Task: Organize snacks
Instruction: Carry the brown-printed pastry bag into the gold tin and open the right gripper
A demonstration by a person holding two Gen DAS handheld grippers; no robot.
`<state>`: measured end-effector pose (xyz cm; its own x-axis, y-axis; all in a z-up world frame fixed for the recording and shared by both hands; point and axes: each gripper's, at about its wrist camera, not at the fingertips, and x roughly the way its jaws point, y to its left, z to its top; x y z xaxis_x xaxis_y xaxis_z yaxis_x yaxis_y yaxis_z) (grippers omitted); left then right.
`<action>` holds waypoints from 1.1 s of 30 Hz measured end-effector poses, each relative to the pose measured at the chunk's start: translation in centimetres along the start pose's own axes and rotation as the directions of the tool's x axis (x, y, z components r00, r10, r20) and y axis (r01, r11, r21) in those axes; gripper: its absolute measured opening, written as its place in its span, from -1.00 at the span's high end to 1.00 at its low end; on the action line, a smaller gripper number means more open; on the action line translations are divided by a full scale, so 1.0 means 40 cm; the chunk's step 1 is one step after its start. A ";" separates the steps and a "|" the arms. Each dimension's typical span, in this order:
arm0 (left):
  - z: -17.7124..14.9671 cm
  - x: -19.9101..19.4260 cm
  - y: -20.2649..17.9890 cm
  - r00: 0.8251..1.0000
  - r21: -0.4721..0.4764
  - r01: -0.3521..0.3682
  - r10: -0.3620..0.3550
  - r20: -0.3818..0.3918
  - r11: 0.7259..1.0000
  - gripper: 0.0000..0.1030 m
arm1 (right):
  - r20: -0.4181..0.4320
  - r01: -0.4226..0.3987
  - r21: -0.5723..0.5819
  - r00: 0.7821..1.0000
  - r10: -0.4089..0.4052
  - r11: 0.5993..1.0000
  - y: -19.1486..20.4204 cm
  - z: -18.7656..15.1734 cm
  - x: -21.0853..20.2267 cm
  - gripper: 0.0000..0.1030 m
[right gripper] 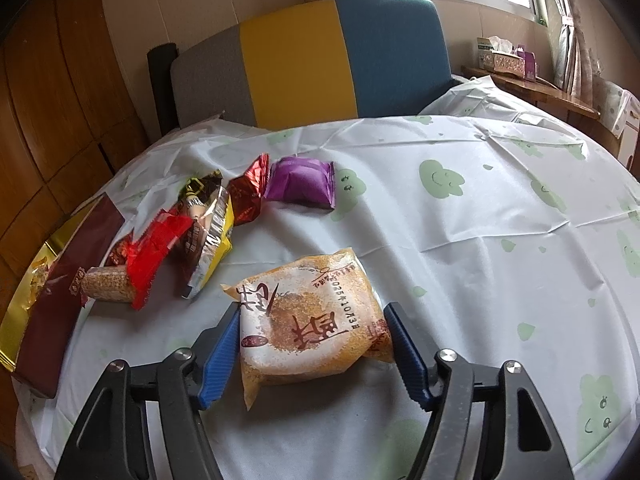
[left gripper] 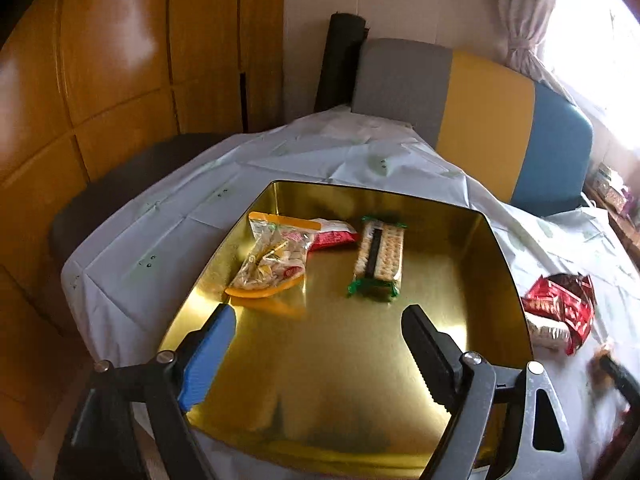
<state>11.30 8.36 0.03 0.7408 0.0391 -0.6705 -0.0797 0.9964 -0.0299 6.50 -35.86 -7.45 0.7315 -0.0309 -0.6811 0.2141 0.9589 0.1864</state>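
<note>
**Three snacks in the gold tray, more waiting on the table**

Three packets lie inside the gold tray (left gripper: 460,248) in the left wrist view: a clear bag with orange ends (left gripper: 270,258) at the left, a red-and-white packet (left gripper: 334,234) partly tucked behind it, and a green-ended cracker pack (left gripper: 380,260) near the middle. The left tool (left gripper: 320,328) hangs over the tray's bare near part with its jaws spread wide and nothing between them. The tray sits on a table under a white cloth (left gripper: 160,220). Just beyond the tray's right rim lies a red crinkled packet (left gripper: 560,304).

In the right wrist view, the right tool (right gripper: 310,320) has its blue pads on either side of an orange-and-white pastry packet (right gripper: 312,328); both pads appear to touch the wrapper's edges, and the packet rests on the cloth. Farther back on the left sits a loose cluster: a red-wrapped sesame roll (right gripper: 132,272), a silver-and-yellow bag (right gripper: 208,236), a dark red foil packet (right gripper: 248,196) and a purple packet (right gripper: 304,184). A maroon box side with a gold rim (right gripper: 64,292) stands at the far left edge.
</note>
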 end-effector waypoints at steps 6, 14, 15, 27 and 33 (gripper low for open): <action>-0.051 -0.019 -0.047 1.000 0.044 -0.003 0.002 0.016 0.999 -0.80 | 0.052 0.000 -0.028 0.999 0.002 1.000 0.013 -0.001 -0.029 -0.38; -0.079 -0.006 -0.067 1.000 0.074 0.013 -0.012 -0.011 0.997 -0.81 | 0.032 0.013 -0.082 0.999 -0.011 0.997 0.054 0.008 -0.036 -0.38; -0.082 -0.005 -0.067 1.000 0.073 0.014 -0.013 -0.016 0.997 -0.81 | 0.030 0.009 -0.078 1.000 -0.007 0.997 0.059 0.009 -0.041 -0.38; -0.086 0.006 -0.041 1.000 0.050 0.017 -0.016 -0.020 0.999 -0.86 | -0.010 -0.179 -0.207 0.984 0.181 0.962 0.300 0.073 -0.088 -0.38; -0.078 0.008 -0.019 1.000 0.021 0.010 -0.009 -0.017 1.000 -0.86 | -0.054 -0.271 -0.332 0.962 0.268 0.903 0.468 0.112 -0.077 -0.38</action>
<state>9.53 7.37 -2.47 0.7299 0.0285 -0.6830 -0.0585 0.9981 -0.0208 11.14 -19.05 1.31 0.7259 0.2429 -0.6435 -0.2199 0.9684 0.1175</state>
